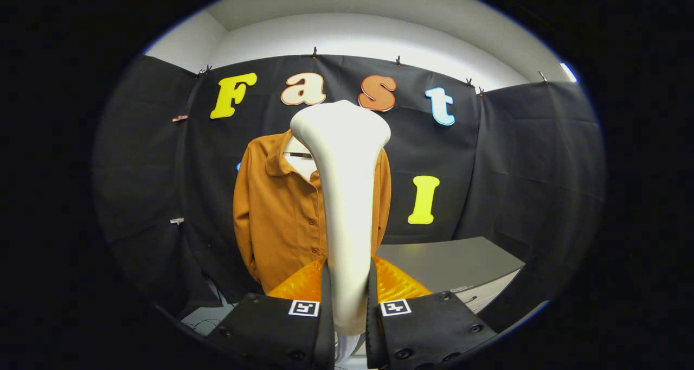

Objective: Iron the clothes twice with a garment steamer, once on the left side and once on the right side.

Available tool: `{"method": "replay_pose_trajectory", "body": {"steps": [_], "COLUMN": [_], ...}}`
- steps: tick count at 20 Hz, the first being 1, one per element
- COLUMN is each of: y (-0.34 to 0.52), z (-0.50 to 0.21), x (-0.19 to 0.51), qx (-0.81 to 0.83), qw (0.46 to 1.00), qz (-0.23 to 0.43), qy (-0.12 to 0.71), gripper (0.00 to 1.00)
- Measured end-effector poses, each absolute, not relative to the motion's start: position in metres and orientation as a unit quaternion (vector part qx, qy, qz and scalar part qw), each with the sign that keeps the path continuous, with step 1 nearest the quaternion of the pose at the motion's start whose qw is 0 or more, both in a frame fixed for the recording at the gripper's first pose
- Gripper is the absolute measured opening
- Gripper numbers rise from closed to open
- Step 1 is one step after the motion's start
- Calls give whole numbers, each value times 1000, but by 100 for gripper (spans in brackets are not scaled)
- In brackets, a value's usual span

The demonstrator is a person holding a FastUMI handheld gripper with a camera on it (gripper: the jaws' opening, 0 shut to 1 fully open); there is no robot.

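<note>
The gripper (347,326) jaws are pinching the white steamer (344,196), which is standing upright just in front of the brown shirt (276,218) hanging on the far wall, left of the grey bench (450,261).

I count one white plastic garment steamer (347,196) clamped between my two jaws, one orange-brown buttoned shirt (276,212), and one grey surface (455,261).

text: none readable | hand-held gripper (347,305): 2 square marker tags (303,308) (coded, no words)
</note>
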State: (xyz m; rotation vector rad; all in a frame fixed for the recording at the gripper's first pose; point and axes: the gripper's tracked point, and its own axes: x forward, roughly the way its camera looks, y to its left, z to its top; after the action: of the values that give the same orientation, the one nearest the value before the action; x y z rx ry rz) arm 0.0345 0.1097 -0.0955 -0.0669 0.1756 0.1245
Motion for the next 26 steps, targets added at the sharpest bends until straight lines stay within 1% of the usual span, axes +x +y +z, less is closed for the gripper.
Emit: {"method": "replay_pose_trajectory", "body": {"steps": [6, 26], "y": [108, 118], "z": [-84, -89], "x": [29, 28], "qx": [-32, -27], "qw": [994, 994], "qz": [63, 67], "qy": [79, 87], "gripper": [26, 26]}}
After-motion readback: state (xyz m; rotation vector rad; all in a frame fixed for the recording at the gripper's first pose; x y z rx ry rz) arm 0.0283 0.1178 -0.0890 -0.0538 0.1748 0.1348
